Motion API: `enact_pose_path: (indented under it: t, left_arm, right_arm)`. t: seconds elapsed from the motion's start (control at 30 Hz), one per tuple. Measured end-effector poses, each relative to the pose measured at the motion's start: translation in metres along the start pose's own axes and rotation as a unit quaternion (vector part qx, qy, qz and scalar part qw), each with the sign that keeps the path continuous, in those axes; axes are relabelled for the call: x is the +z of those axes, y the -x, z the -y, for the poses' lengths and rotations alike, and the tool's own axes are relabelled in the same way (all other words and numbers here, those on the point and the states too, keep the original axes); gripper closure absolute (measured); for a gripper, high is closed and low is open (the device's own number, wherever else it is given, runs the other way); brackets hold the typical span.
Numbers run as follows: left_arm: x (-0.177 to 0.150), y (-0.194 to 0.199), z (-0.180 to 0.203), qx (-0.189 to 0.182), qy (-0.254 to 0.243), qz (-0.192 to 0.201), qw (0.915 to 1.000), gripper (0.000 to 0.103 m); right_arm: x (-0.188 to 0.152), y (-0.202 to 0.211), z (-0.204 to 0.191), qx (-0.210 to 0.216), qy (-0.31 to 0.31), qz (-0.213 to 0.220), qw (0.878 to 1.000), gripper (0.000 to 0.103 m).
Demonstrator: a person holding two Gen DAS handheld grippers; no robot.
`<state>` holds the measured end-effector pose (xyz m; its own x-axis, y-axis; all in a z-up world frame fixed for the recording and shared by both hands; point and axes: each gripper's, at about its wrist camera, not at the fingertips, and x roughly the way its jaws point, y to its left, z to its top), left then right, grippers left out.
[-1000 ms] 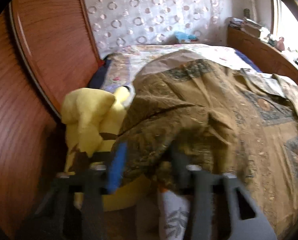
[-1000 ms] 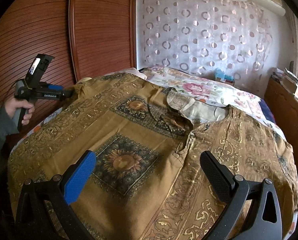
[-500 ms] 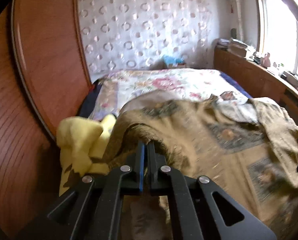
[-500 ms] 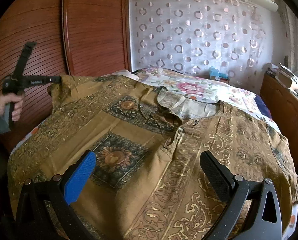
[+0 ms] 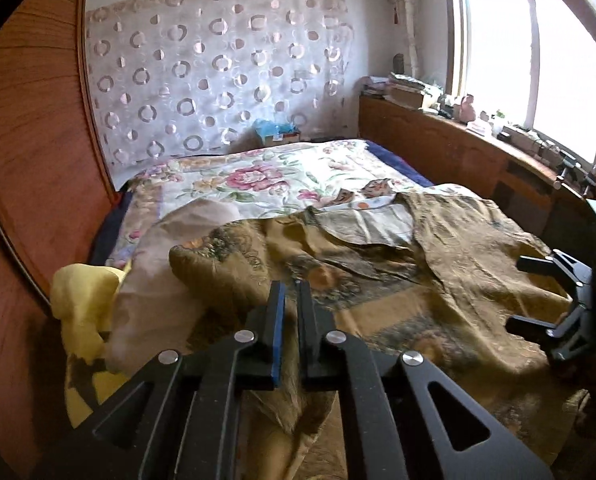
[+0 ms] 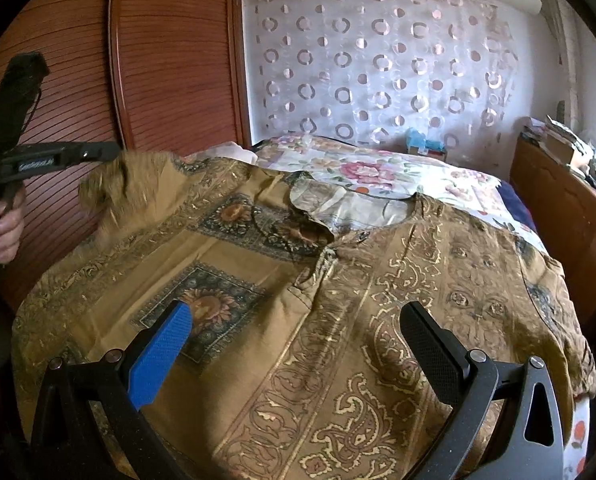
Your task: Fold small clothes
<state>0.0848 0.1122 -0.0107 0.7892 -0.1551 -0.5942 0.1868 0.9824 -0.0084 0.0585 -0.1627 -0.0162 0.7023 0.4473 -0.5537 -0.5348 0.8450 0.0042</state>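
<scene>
A brown patterned tunic (image 6: pixel 337 280) lies spread face-up on the bed, neckline toward the far wall. At the left edge of the right wrist view, my left gripper (image 6: pixel 114 151) holds its sleeve (image 6: pixel 114 188) lifted off the bed. In the left wrist view the left gripper (image 5: pixel 292 292) has a narrow gap, its jaws opening slightly, with tunic (image 5: pixel 437 280) fabric pinched between them and hanging below. My right gripper (image 6: pixel 298 316) hovers wide open above the tunic's near hem with nothing between its fingers. It also appears as the right gripper (image 5: pixel 531 294) in the left wrist view.
A floral bedspread (image 5: pixel 266 176) covers the bed beyond the tunic. A yellow cloth (image 5: pixel 82 300) and a pale pink cloth (image 5: pixel 158 264) lie at the left bed edge by the wooden wardrobe (image 6: pixel 170 60). A cluttered wooden ledge (image 5: pixel 437 140) runs under the window. A person's hand (image 6: pixel 2 224) grips the left handle.
My left gripper closed on the tunic's sleeve edge, then rose and swung inward, lifting the sleeve off the bed. The right gripper stayed where it was, still open.
</scene>
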Motion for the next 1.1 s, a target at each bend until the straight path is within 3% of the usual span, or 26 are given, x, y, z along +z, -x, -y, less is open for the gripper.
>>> enact_pose_path:
  t: [0.07,0.2,0.27,0.37,0.67,0.73,0.8,0.97,1.1]
  left_arm:
    - [-0.004,0.004,0.0,0.004,0.007,0.004,1.0,0.073]
    - [-0.017,0.019,-0.003,0.012,0.025,0.019,0.9994,0.053]
    - [-0.024,0.026,-0.007,0.018,0.036,0.025,0.9989,0.034]
    - [-0.035,0.039,-0.017,0.027,0.053,0.038,0.9975,0.024]
    - [-0.061,0.061,-0.035,0.072,0.081,0.054,0.9926,0.024]
    - [-0.065,0.066,-0.037,0.078,0.085,0.056,0.9918,0.024]
    - [-0.068,0.07,-0.039,0.082,0.086,0.059,0.9912,0.024]
    - [-0.079,0.081,-0.045,0.094,0.088,0.068,0.9893,0.024]
    - [-0.083,0.083,-0.047,0.096,0.09,0.066,0.9891,0.024]
  right_arm:
    - [0.0,0.0,0.0,-0.001,-0.001,0.0,1.0,0.0]
    - [0.003,0.001,0.001,-0.001,0.0,-0.001,1.0,0.0]
    - [0.005,0.002,0.0,0.004,0.002,0.0,1.0,0.0]
    - [0.011,0.002,-0.005,0.015,0.011,0.005,1.0,0.0]
    - [0.041,-0.013,-0.033,0.07,0.062,0.032,0.995,0.007]
    - [0.048,-0.02,-0.044,0.089,0.075,0.034,0.993,0.013]
    - [0.056,-0.033,-0.054,0.12,0.086,0.022,0.989,0.03]
    - [0.072,-0.064,-0.089,0.183,0.114,-0.002,0.977,0.044]
    - [0.079,-0.103,-0.114,0.21,0.129,-0.041,0.968,0.045]
